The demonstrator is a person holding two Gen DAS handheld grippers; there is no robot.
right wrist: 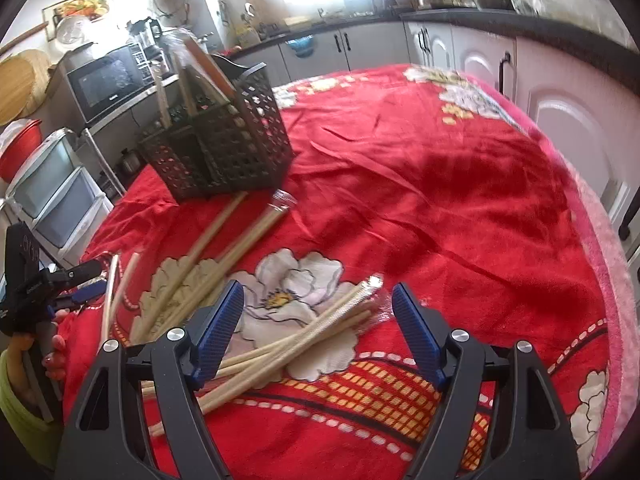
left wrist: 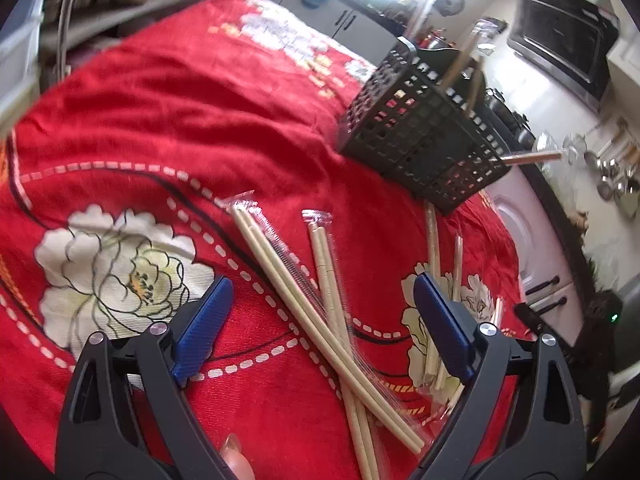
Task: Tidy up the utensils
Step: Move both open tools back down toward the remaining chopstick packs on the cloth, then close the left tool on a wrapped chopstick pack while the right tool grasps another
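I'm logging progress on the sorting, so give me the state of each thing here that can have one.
left gripper: open, empty, over the chopsticks.
right gripper: open, empty.
black basket: upright on the cloth, a few chopsticks standing in it.
wrapped chopsticks: loose, crossed on the red cloth, outside the basket.

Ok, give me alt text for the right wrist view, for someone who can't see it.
An open hand-held gripper with blue pads hovers over wrapped chopsticks lying crossed on a red floral tablecloth. Beyond them, a black perforated utensil basket already holds several chopsticks upright, with more pairs scattered in front of it. Kitchen cabinets and a microwave fill the background.
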